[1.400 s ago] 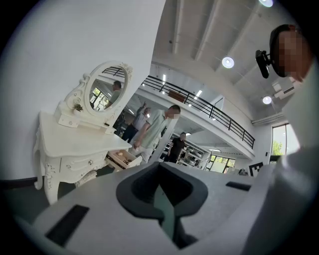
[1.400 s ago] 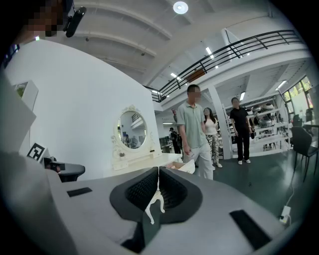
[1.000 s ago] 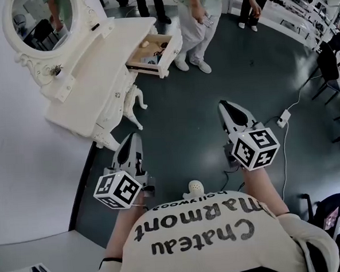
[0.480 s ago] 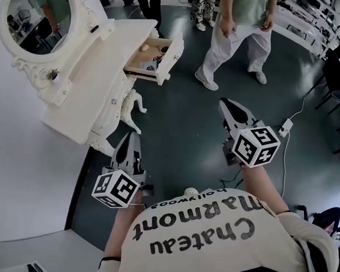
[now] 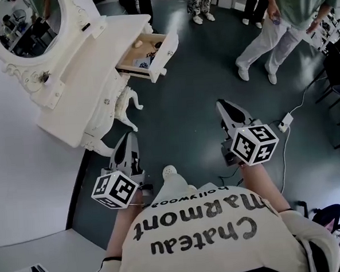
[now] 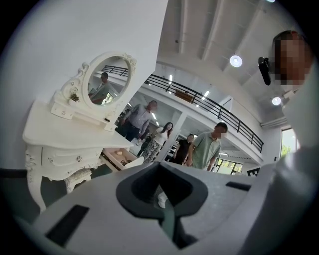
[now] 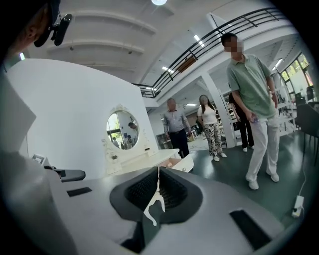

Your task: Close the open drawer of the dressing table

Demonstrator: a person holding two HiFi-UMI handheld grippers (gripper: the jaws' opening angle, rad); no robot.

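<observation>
Head view: open drawer (image 5: 169, 50), front rightward.

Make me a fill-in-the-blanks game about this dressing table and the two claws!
1. The drawer of the dressing table is ___.
2. The dressing table is painted ___.
3. The left claw and the right claw are both ___, holding nothing.
4. In the head view, the dressing table stands on the ___ side.

Missing words: open; white; shut; left.
</observation>
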